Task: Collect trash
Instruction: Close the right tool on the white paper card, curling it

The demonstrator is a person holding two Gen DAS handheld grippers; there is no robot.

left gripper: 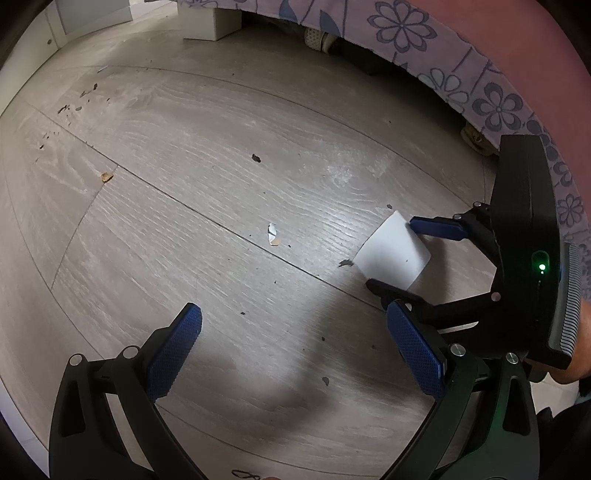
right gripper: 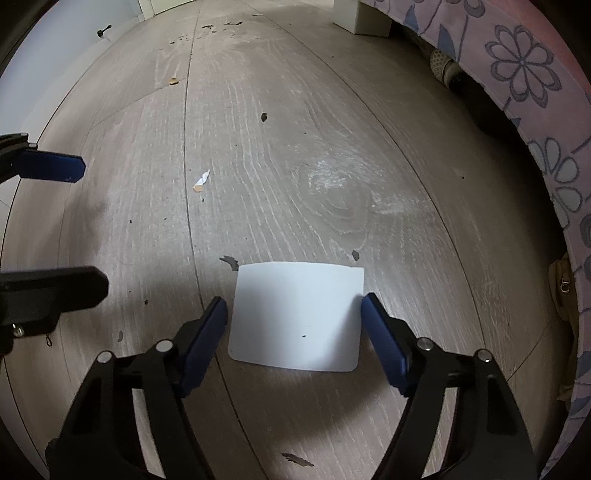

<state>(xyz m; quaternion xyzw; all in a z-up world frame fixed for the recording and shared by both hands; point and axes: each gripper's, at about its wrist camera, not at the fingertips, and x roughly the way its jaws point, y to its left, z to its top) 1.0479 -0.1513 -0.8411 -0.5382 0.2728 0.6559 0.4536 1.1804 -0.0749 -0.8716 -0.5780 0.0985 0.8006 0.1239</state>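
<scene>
A white card [right gripper: 295, 317] lies flat on the grey wood floor [right gripper: 295, 166]. My right gripper [right gripper: 293, 308] is open and straddles it, one blue pad on each side edge, low at the floor. In the left wrist view the card [left gripper: 393, 251] sits at the right between the right gripper's fingers [left gripper: 436, 227]. My left gripper [left gripper: 295, 325] is open and empty, above bare floor to the card's left. A small torn white scrap [left gripper: 273, 234] lies ahead of it; it also shows in the right wrist view [right gripper: 202, 180]. Dark crumbs [left gripper: 256, 158] and a tan crumb [left gripper: 107, 177] dot the floor.
A bed with a purple flowered cover [left gripper: 491, 99] runs along the right, with shoes [left gripper: 317, 37] and dark space under it. A white bed leg or box [left gripper: 212, 20] stands at the back. White cupboard fronts [right gripper: 74, 44] line the left side.
</scene>
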